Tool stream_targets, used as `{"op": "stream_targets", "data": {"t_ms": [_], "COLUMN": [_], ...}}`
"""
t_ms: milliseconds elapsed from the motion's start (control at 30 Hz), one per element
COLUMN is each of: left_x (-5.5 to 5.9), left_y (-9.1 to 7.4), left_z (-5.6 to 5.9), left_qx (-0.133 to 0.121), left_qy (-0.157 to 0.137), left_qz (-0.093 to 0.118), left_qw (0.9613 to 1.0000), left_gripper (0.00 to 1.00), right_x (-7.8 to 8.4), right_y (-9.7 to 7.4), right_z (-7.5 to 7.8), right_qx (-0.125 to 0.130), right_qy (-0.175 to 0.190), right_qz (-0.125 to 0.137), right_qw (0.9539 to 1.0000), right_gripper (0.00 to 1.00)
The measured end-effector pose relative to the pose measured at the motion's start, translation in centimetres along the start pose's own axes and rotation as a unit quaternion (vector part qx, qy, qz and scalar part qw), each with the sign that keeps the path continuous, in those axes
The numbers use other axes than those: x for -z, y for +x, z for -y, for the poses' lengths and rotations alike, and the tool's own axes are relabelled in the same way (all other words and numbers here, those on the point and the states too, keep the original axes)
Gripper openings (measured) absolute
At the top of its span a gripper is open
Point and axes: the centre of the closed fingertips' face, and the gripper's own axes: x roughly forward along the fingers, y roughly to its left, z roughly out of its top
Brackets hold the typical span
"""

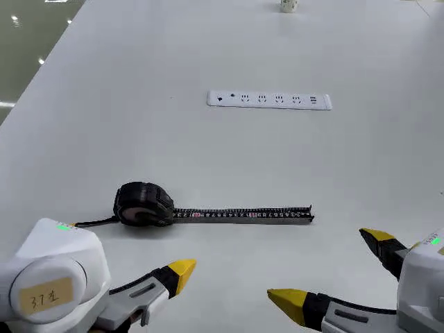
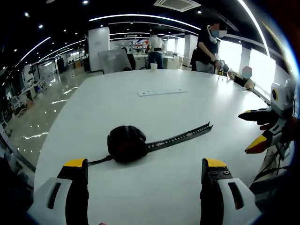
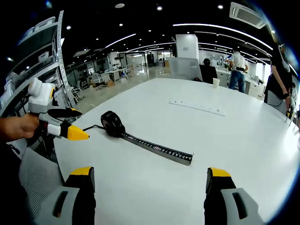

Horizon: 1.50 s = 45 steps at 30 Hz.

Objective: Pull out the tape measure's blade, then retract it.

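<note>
My left hand-held gripper (image 2: 145,165) has its two yellow-tipped jaws spread wide with nothing between them, and it sits low over the near edge of the white desk (image 1: 139,125). My right hand-held gripper (image 3: 150,172) is the same: jaws wide apart and gripping nothing, held over the desk's near side. In the right gripper view my hand (image 3: 16,125) shows at the left edge, wrapped around the left tool.

Just ahead of the left jaws lies the tape measure (image 1: 143,204), a black case resting on the desk and touching neither tool. A thin dark strap (image 1: 94,223) trails from its left side towards me. Its blade (image 1: 243,214) is pulled out and lies flat on the desk, running straight to the right in the head view. The blade's far end (image 1: 310,214) stops ahead of the right jaws, near them but apart.

Further out, well beyond the blade, a white power strip (image 1: 269,100) lies flat, roughly parallel to it. At the far end of the desk stands a small white cup (image 1: 289,5). In the left gripper view a few people (image 2: 155,46) stand beyond the desk.
</note>
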Motion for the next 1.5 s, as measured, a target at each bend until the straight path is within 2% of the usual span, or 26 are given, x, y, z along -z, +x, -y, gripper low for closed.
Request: {"op": "stream_targets", "data": {"t_ms": [367, 467, 533, 900, 1167, 1267, 1500], "left_x": [-0.1, -0.3, -0.4, -1.1, -1.0, -1.1, -0.6], "left_y": [1.5, 2.0, 2.4, 4.6, 5.7, 6.2, 6.9], "left_z": [-0.1, -0.1, -0.1, -0.3, -0.6, -1.1, -1.4], "left_qx": [0.001, 0.001, 0.001, -0.003, -0.008, -0.014, -0.023], "left_qy": [-0.003, -0.002, -0.003, -0.008, -0.023, -0.032, -0.048], "left_qz": [-0.002, -0.002, -0.002, 0.002, -0.003, -0.003, -0.010], "left_qw": [1.0000, 1.0000, 1.0000, 1.0000, 0.9997, 0.9994, 0.9985], "left_gripper": [0.99, 0.99, 0.99, 0.98, 0.95, 0.94, 0.91], "right_x": [0.4, 0.7, 1.3, 2.0, 1.5, 1.3, 1.1], "right_y": [0.9, 1.1, 1.3, 2.1, 2.9, 3.3, 4.1], "right_z": [0.9, 1.0, 0.9, 2.3, 3.8, 4.4, 5.1], "right_qx": [-0.022, -0.030, -0.041, -0.046, -0.049, -0.057, -0.075], "right_qy": [-0.013, -0.022, -0.026, -0.036, -0.061, -0.071, -0.089], "right_qz": [-0.012, -0.019, -0.034, -0.044, -0.043, -0.047, -0.053], "right_qw": [0.9996, 0.9991, 0.9982, 0.9973, 0.9960, 0.9948, 0.9918], "right_gripper": [0.99, 0.99, 0.99, 0.94, 0.87, 0.82, 0.73]}}
